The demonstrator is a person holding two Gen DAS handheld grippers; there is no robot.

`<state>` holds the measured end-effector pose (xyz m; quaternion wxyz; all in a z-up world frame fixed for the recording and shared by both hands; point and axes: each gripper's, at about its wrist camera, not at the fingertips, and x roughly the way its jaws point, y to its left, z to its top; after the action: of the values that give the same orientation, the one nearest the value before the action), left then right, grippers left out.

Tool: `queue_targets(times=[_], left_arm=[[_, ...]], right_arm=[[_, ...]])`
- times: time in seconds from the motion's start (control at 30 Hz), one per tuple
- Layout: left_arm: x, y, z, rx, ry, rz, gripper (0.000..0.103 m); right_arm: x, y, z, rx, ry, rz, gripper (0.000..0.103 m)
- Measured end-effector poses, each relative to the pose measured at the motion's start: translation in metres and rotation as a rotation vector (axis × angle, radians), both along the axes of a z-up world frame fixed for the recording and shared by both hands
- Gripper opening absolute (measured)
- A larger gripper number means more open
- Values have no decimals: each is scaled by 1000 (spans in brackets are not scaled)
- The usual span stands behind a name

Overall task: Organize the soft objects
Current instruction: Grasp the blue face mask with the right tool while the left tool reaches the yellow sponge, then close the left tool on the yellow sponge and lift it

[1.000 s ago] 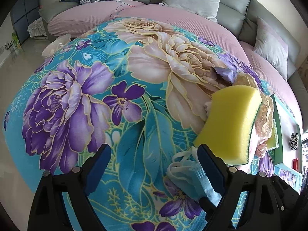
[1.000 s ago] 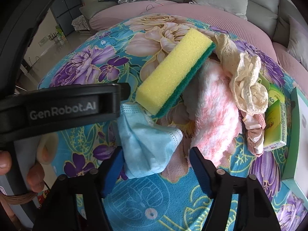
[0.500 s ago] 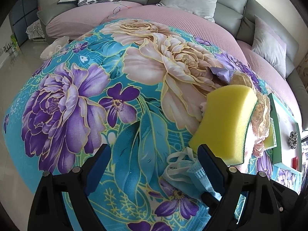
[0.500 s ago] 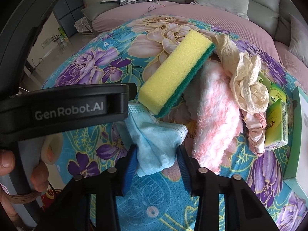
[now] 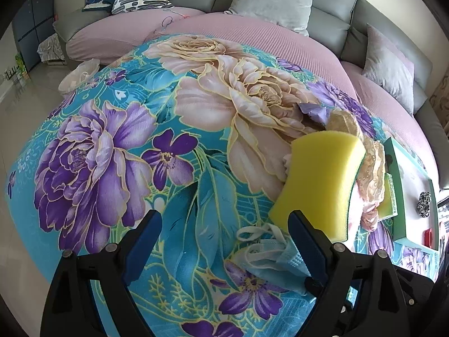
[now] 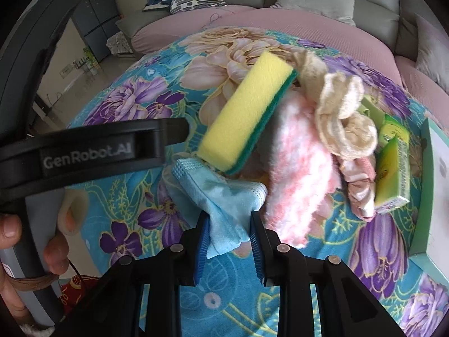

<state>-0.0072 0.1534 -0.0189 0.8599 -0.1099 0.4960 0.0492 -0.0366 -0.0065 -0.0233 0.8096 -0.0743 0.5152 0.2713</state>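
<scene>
Since a second ago the right tongs (image 6: pixel 228 234) have narrowed from a wide gape around the blue face mask (image 6: pixel 224 202), and their jaws are closing with the mask's bunched lower end pinched between the blue pads. That mask lies crumpled on the flowered tablecloth (image 6: pixel 157 95) that covers the table, its upper corner tucked under the near end of a yellow sponge (image 6: pixel 247 112) with a green scouring side. Just right of the sponge lies a fluffy pink-and-white cloth (image 6: pixel 297 174), with a cream lace piece (image 6: pixel 342 120) piled against its far end and a green packet (image 6: pixel 393 177) beyond that. The left tongs (image 5: pixel 224 244) hang unmoved and wide apart over bare tablecloth, nothing between them; their right pad stands just beside the mask and sponge.
</scene>
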Motion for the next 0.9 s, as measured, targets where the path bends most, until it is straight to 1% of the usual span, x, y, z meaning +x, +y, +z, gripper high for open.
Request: queue_targets(times=[0.17, 0.27, 0.33, 0.47, 0.67, 0.77, 0.9], left_arm=[[-2, -3, 7, -6, -25, -3, 92], [-3, -4, 10, -31, -42, -8, 92], [-2, -6, 11, -45, -48, -17, 92], [0, -11, 11, -45, -50, -27, 92], [2, -21, 13, -59, -55, -52, 92], [4, -29, 15, -69, -59, -74, 92], [6, -38, 15, -92, -62, -105, 92]], right_arm=[[-1, -13, 8, 14, -16, -13, 30], [-2, -23, 15, 13, -37, -24, 29], [-2, -34, 20, 19, -50, -49, 29], [1, -56, 27, 24, -66, -111, 29], [3, -82, 42, 39, -107, -174, 29], [3, -95, 49, 45, -124, -206, 25], [6, -105, 49, 50, -123, -225, 25]])
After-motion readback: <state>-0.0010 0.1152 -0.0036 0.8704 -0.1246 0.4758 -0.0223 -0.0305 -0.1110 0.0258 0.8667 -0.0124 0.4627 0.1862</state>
